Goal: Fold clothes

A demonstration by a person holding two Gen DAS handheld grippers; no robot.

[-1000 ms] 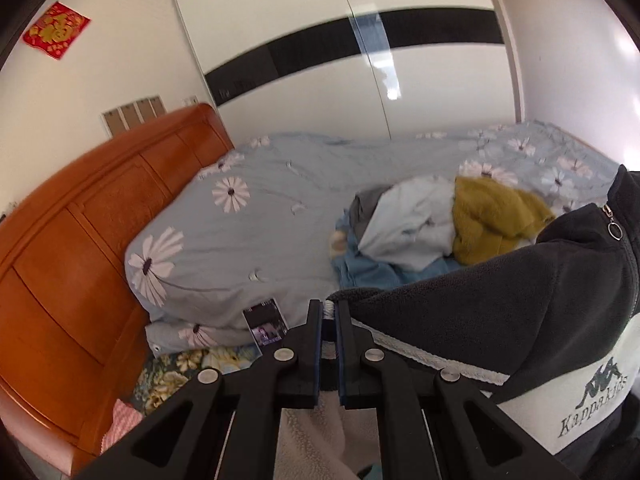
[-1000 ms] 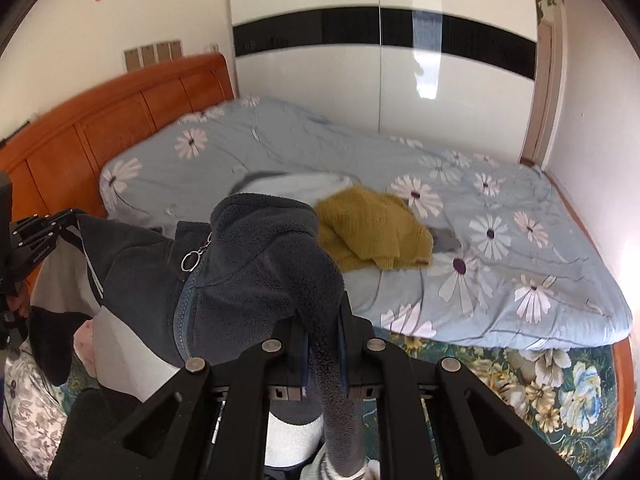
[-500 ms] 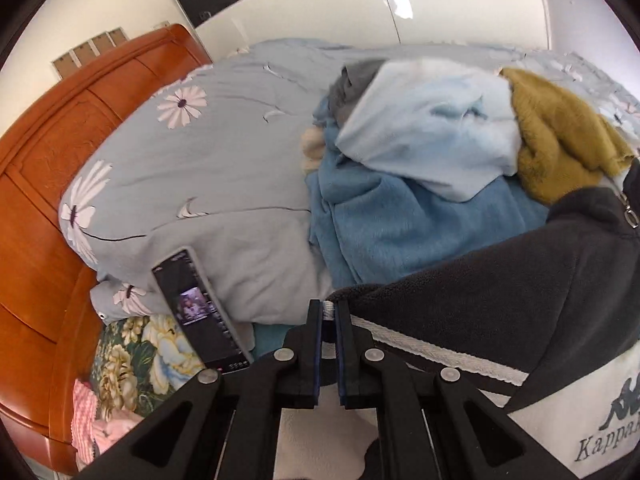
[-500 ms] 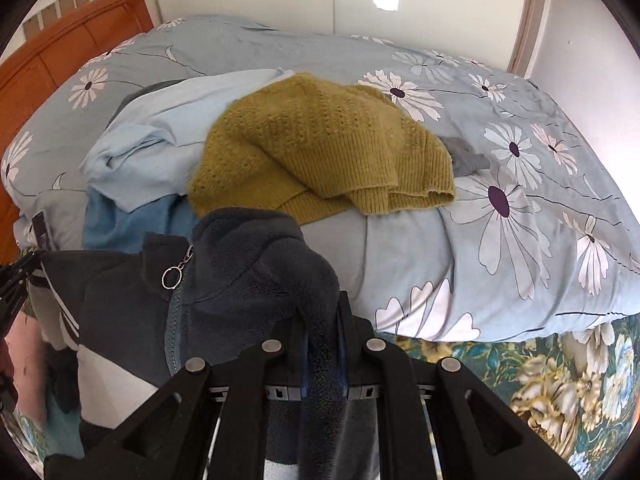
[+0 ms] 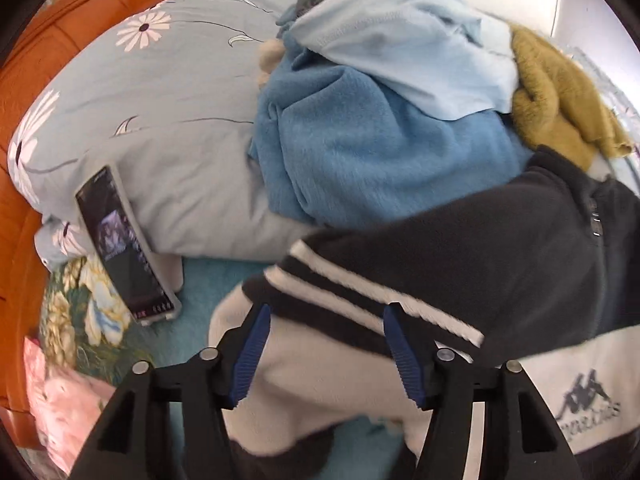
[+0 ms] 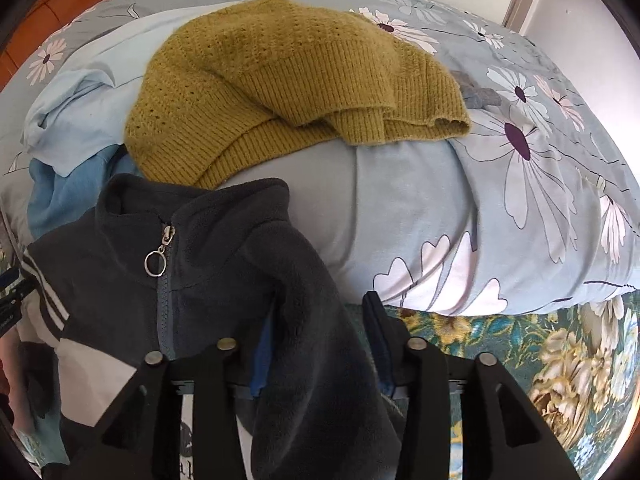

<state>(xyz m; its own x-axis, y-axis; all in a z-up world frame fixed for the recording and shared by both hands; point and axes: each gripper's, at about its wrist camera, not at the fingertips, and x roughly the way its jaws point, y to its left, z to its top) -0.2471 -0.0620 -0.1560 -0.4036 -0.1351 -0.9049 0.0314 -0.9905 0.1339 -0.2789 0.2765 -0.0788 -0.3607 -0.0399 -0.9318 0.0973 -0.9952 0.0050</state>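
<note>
Left tongs (image 5: 326, 354): my jaws have just been opening and stand wide; the striped shoulder of the jacket (image 5: 460, 256) lies between the blue pads, neither pad pressing it.
Right tongs (image 6: 318, 344): just been opening too, about halfway; the jacket's dark sleeve (image 6: 320, 360) hangs between the pads. It brushes the left one, I think, but the fleece hides that side.
Jacket: spread at the near edge of the bed (image 6: 560, 360), collar and zip ring (image 6: 155, 263) toward the duvet (image 6: 420, 220).
Pile: blue fleece (image 5: 380, 148), pale blue shirt (image 5: 400, 40) and mustard sweater (image 6: 288, 80), heaped on the duvet just beyond the collar.
Phone (image 5: 124, 244): screen lit, leaning on the duvet's near left corner.
Headboard (image 5: 24, 80): orange wood, along the bed's left edge.
</note>
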